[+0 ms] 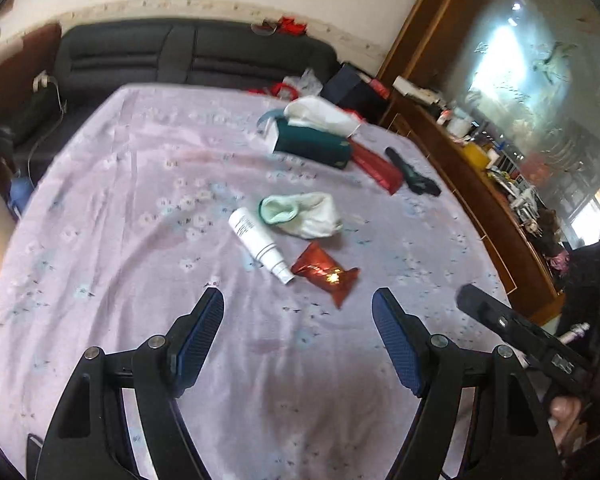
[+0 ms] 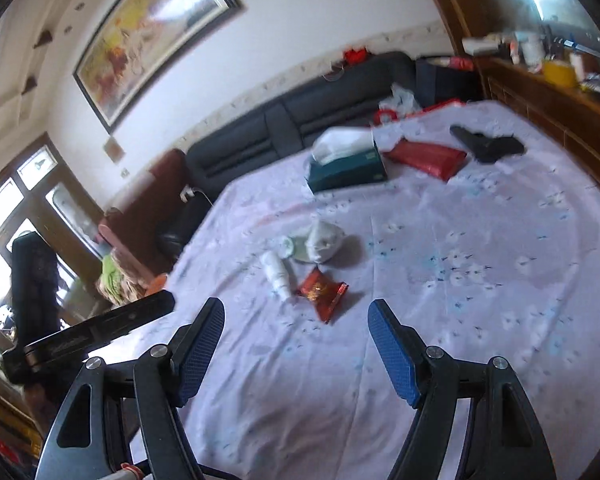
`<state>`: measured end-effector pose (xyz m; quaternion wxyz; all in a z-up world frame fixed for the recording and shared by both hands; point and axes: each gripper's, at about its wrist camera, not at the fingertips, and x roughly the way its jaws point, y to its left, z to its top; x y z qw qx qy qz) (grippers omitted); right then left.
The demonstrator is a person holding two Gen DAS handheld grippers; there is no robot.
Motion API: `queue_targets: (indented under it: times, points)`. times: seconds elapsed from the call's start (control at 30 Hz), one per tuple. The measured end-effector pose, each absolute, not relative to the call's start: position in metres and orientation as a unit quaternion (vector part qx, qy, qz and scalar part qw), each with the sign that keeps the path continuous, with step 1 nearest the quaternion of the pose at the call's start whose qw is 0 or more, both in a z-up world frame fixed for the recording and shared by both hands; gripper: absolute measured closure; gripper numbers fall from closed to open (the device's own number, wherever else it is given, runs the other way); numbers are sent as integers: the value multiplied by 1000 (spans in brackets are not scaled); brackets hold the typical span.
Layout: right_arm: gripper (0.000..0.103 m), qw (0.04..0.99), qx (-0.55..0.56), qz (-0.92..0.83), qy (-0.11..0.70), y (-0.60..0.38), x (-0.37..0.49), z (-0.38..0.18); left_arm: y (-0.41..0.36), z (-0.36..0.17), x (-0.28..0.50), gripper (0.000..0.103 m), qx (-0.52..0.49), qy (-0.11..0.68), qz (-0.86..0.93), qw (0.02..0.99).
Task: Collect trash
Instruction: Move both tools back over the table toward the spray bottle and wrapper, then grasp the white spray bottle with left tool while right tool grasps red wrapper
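Note:
On a bed with a pale lilac flowered sheet (image 1: 120, 240) lie a crumpled red foil wrapper (image 1: 326, 274), a white tube bottle (image 1: 260, 244) and a crumpled white and mint bag (image 1: 304, 214). My left gripper (image 1: 298, 312) hovers open just short of the wrapper, nothing between its blue pads. In the right wrist view the same wrapper (image 2: 322, 292), bottle (image 2: 278, 272) and bag (image 2: 320, 240) lie ahead of my right gripper (image 2: 296, 320), which is open and empty too. The other gripper's black body (image 1: 516, 332) shows at the right edge.
Farther back lie a dark green tissue box (image 1: 312, 140), a flat red packet (image 1: 378, 168) and a black object (image 1: 414, 178). A dark padded headboard (image 1: 172, 56) stands behind. A wooden cabinet (image 1: 480, 208) crowded with items runs along the right side.

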<state>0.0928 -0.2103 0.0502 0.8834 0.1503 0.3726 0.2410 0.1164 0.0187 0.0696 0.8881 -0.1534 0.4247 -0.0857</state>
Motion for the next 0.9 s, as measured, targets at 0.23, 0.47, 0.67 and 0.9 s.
queue_targets:
  times: [0.23, 0.47, 0.67, 0.9]
  points:
    - [26, 842, 179, 273, 430, -184, 166, -3, 37, 50, 157, 28, -176, 447, -56, 875]
    - [26, 832, 143, 284, 455, -157, 200, -21, 47, 29, 184, 28, -199, 470, -45, 859]
    - [48, 826, 103, 277, 481, -144, 206, -45, 42, 12, 197, 28, -198, 484, -41, 851]
    - [47, 826, 95, 267, 488, -138, 200, -53, 31, -8, 227, 29, -193, 505, -34, 841]
